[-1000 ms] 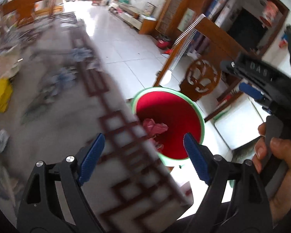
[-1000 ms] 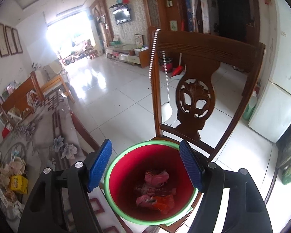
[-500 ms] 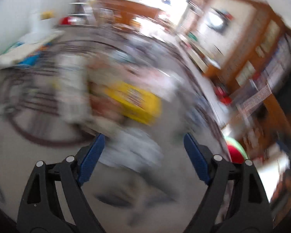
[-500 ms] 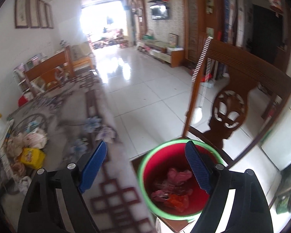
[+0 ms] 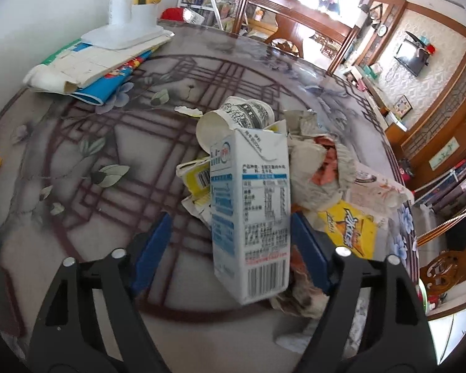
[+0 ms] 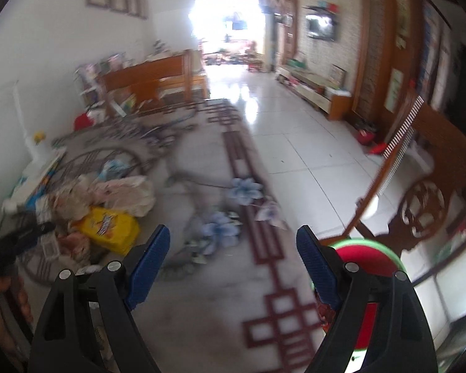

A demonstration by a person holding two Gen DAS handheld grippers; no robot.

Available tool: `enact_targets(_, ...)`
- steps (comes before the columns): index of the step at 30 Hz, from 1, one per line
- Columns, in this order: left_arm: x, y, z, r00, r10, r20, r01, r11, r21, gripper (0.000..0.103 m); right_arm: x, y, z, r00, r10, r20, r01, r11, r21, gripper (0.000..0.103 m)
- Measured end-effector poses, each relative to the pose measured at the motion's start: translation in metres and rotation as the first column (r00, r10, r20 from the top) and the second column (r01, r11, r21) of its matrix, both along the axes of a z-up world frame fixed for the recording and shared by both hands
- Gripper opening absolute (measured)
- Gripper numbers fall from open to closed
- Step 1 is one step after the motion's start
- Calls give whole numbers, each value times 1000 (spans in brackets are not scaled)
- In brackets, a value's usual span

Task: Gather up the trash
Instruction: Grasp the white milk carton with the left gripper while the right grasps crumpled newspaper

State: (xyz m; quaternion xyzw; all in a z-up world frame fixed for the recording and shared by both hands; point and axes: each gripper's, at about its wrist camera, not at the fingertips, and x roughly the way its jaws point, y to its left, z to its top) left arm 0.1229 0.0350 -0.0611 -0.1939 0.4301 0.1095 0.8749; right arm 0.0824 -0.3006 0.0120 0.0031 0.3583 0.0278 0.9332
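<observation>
A white and blue milk carton [image 5: 251,214] stands in a pile of trash on the patterned table [image 5: 77,161]. Around it lie a paper cup [image 5: 233,118], crumpled paper [image 5: 313,161] and a yellow wrapper [image 5: 348,230]. My left gripper [image 5: 230,248] is open, its blue pads on either side of the carton's lower part, not closed on it. My right gripper [image 6: 233,264] is open and empty above the table edge. The trash pile [image 6: 102,211] lies to its left. The red bin with a green rim [image 6: 372,279] sits low right, partly behind the right finger.
Flattened cardboard and a blue book [image 5: 99,62] under a white lamp base [image 5: 124,28] lie at the table's far left. A carved wooden chair [image 6: 419,192] stands by the bin. Tiled floor [image 6: 295,130] stretches beyond the table.
My left gripper has swung from over the red bin back to the trash pile and now straddles the milk carton. My right gripper has turned left, away from the bin, toward the table.
</observation>
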Motion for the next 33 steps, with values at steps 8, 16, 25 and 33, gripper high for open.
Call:
enact_targets(8,-31,4,5,995,-97,11,96,995,11,41,5,28,-9,998,65,-27,-66,995,-68,80)
enact_targets(16,-125,1,11,991,-116,70,124,984,-126,41,10,42,-20,988,124,-91,-127,991,-37,80)
enact_targets(25,-128,3,-7,991,-122,54,132,948,-289,36,6,51,-28,979,153,-131,-148,988,48,84)
enact_targets(33,-127,12,-12,993,-112,29,114,909,-401,36,2,82,-24,976,201,-85,-201,979,6,84)
